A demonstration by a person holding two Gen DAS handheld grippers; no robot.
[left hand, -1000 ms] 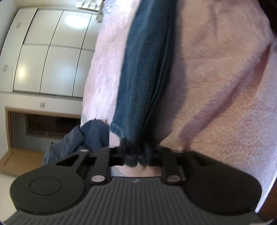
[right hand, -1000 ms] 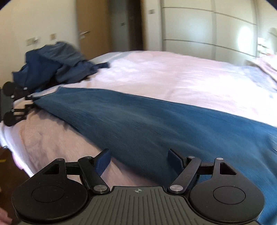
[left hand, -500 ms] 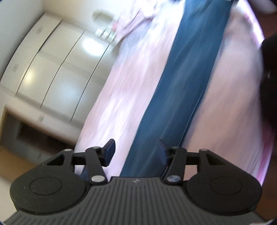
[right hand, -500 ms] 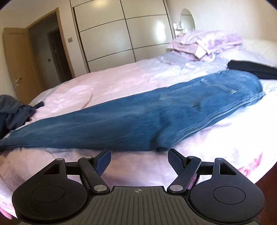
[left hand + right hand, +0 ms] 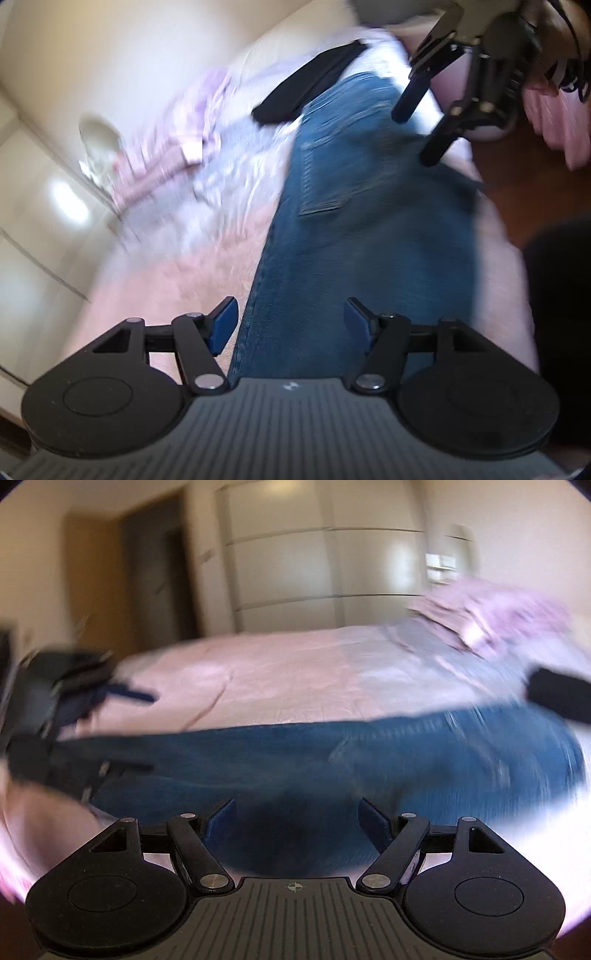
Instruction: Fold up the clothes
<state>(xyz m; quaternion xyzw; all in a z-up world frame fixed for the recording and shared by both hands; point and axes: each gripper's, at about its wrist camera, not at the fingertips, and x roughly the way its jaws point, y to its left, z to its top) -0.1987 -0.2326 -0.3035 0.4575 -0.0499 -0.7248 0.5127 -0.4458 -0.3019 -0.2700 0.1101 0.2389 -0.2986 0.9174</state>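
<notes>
Jeans lie flat on pink-covered bed, stretched full length; long axis runs along near bed edge, waist toward pillows beside black garment, legs toward dark clothes pile. Left tool tilted down above leg section, jaws opening, nothing between. Right tool over waist end, jaws apart, empty.

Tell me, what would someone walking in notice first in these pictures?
A long pair of blue jeans lies stretched flat across a pink bed, filling the middle of both views. Two black grippers hang over it: the left gripper, its jaws opening with nothing between them, and the right gripper, open and empty. Beyond the waistband lie a black garment and a heap of lilac bedding.
</notes>
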